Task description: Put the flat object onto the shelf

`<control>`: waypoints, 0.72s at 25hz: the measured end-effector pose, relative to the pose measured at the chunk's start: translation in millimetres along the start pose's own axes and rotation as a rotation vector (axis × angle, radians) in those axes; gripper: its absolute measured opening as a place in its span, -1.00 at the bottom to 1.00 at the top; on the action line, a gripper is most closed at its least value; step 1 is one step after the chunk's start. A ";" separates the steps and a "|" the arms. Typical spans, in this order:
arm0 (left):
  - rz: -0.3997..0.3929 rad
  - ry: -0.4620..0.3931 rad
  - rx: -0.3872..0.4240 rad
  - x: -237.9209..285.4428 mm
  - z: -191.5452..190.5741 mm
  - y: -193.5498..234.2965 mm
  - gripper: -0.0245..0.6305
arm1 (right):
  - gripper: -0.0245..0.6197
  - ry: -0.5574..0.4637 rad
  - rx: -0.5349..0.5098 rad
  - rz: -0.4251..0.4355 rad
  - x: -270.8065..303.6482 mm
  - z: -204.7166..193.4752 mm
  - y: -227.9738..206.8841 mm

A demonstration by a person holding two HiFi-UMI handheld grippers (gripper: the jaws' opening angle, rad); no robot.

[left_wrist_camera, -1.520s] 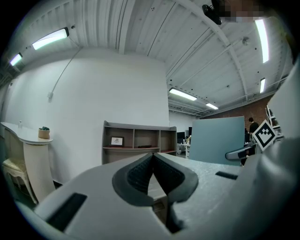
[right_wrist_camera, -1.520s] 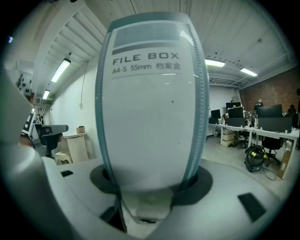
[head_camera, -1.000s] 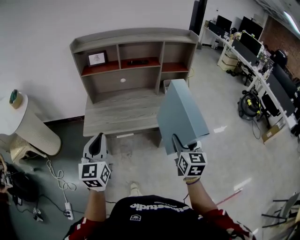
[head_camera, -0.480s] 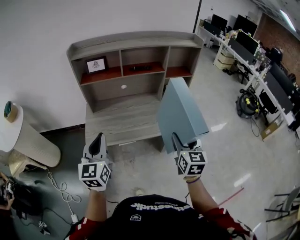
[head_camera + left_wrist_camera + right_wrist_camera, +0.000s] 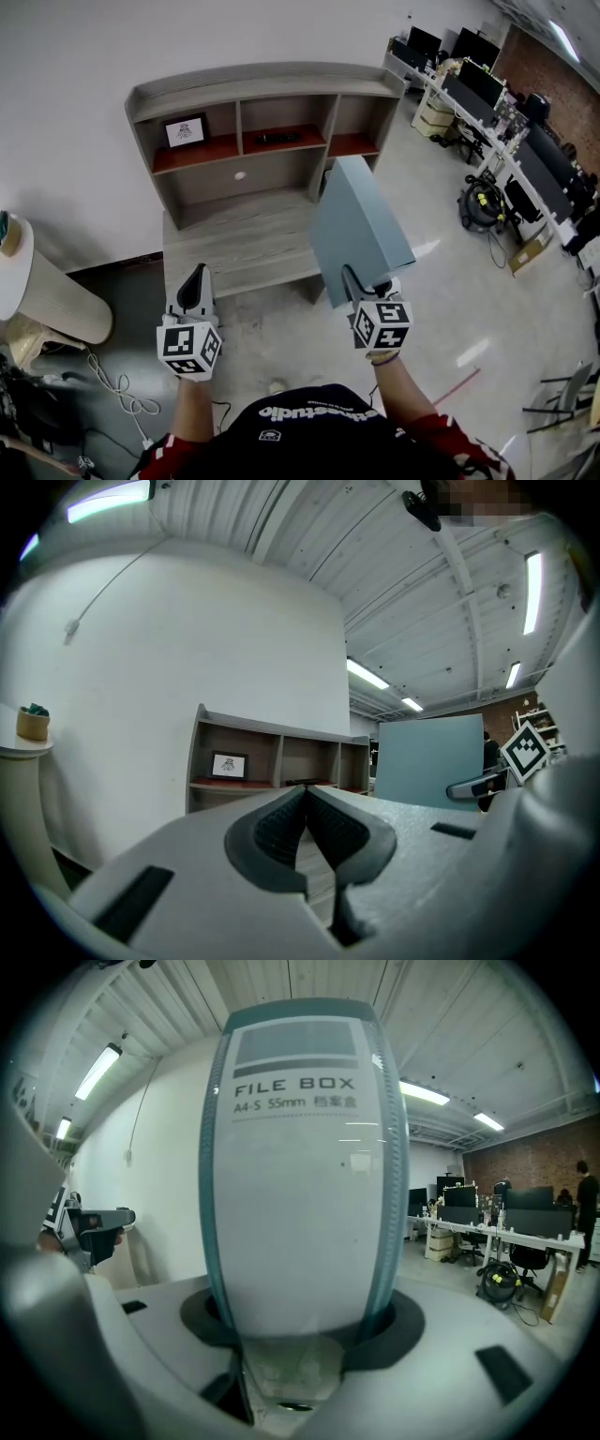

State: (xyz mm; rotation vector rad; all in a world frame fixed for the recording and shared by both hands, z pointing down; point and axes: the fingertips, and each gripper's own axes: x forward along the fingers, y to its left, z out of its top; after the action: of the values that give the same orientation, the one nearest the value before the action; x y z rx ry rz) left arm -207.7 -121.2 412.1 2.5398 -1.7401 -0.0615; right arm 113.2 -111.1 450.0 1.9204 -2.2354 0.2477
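My right gripper [image 5: 361, 281] is shut on a flat blue-grey file box [image 5: 359, 229], held upright in front of me; in the right gripper view its spine [image 5: 298, 1176] reads "FILE BOX" and fills the gap between the jaws. The grey wooden shelf unit [image 5: 253, 80] stands ahead against the white wall, with red-floored cubbies above a lower desk surface [image 5: 239, 246]. My left gripper [image 5: 195, 286] is shut with nothing in it, to the left of the box and short of the desk's front edge. In the left gripper view the pads [image 5: 307, 829] meet, and the shelf [image 5: 272, 761] shows beyond them.
A framed picture [image 5: 187, 131] and a dark item [image 5: 277, 138] sit in the upper cubbies. A round white side table [image 5: 37, 281] stands at the left with cables [image 5: 122, 394] on the floor. Office desks with monitors [image 5: 487, 94] line the right side.
Both grippers and the file box have come closer to the shelf unit. The shelf sits slightly lower and larger in the head view. Neither grip has changed.
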 end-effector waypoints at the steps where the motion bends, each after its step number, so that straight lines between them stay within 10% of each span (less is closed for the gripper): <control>1: -0.001 0.001 -0.003 1.1 -1.3 2.2 -0.91 | -0.07 0.002 0.000 -0.004 2.0 -0.2 0.0; 18: 0.031 0.002 0.002 46.7 -2.3 22.4 -0.91 | -0.07 -0.016 0.009 0.010 62.6 12.7 -14.2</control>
State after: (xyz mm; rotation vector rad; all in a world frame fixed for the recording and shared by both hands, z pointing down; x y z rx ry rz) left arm -211.6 -172.7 416.2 2.5123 -1.7793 -0.0556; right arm 117.6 -176.3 453.2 1.9225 -2.2586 0.2447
